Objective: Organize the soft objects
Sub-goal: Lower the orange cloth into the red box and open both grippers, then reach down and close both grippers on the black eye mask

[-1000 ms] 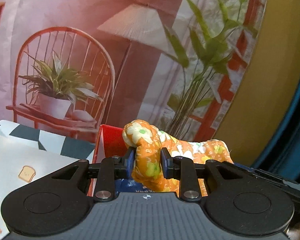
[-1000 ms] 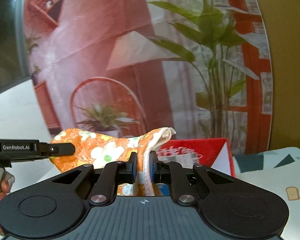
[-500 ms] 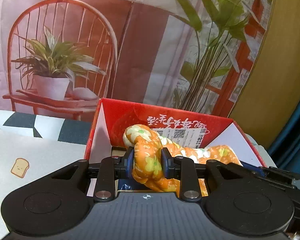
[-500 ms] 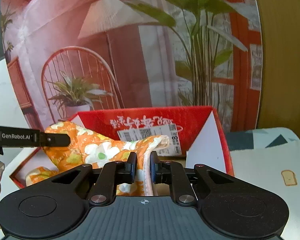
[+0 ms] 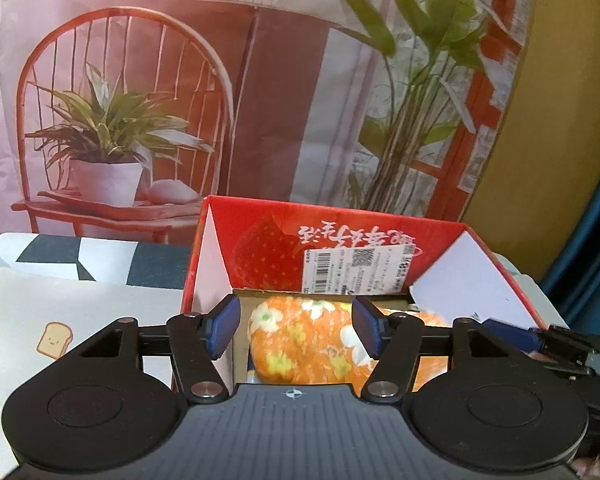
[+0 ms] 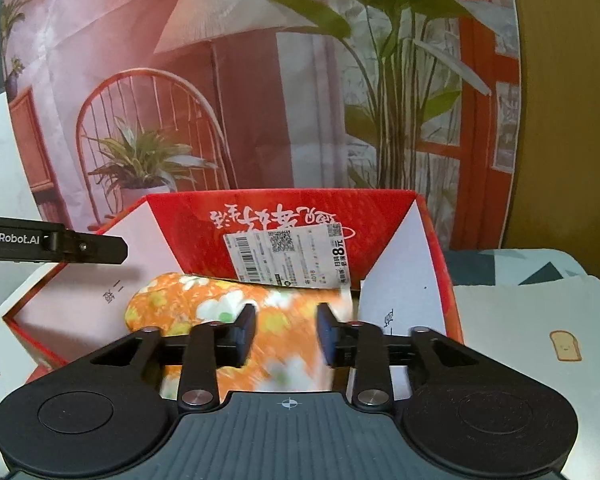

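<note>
Red box [image 5: 268,248]: cloth [image 5: 300,340] (floral) between gripper [image 5: 296,330]

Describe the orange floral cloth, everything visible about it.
The orange floral cloth is a soft, bunched fabric printed with white and yellow-green flowers. It lies rolled lengthwise inside the open red box, below the box's white shipping label. The left gripper and right gripper both straddle it with jaws opening; the pads look clear of the fabric, so it appears released. Its near part is motion-blurred in the right wrist view, and its underside is hidden.
</note>
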`<action>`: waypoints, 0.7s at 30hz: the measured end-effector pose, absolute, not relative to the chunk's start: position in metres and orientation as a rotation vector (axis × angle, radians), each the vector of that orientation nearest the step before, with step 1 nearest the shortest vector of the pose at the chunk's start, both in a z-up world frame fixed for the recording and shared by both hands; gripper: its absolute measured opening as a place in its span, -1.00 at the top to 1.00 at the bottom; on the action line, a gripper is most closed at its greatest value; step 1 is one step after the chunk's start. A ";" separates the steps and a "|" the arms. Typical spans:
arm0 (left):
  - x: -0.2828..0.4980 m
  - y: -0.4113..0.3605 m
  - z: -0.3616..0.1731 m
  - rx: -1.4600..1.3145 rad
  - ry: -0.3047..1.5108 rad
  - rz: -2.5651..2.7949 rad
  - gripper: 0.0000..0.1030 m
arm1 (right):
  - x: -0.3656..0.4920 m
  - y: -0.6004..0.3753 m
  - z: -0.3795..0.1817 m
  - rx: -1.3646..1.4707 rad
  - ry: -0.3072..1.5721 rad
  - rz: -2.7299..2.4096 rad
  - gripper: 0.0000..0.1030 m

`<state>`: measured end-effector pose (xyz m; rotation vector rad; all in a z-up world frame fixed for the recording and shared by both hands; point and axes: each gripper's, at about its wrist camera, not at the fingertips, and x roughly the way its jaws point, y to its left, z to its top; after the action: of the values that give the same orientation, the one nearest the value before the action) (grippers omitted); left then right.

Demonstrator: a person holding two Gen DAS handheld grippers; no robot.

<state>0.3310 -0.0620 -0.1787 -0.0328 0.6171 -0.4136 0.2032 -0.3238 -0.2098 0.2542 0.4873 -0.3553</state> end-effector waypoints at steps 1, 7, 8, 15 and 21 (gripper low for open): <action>0.327 -0.061 -0.177 -0.027 0.615 -0.418 -0.27 | 0.199 -0.322 -0.208 0.257 0.476 -0.356 0.10; 0.292 -0.044 -0.173 -0.004 0.615 -0.441 -0.37 | 0.168 -0.305 -0.197 0.259 0.409 -0.361 -0.83; 0.285 -0.040 -0.174 -0.004 0.619 -0.443 -0.38 | 0.162 -0.301 -0.197 0.257 0.396 -0.367 -0.98; 0.247 -0.014 -0.182 -0.037 0.627 -0.426 -0.56 | 0.124 -0.277 -0.198 0.263 0.346 -0.358 -0.99; 0.229 0.001 -0.192 -0.103 0.634 -0.399 -0.61 | 0.109 -0.253 -0.208 0.210 0.369 -0.297 -0.99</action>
<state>0.2286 0.0011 -0.1920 -0.1032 0.6337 -0.3994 0.1092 -0.2528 -0.2081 0.2102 0.3694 -0.2971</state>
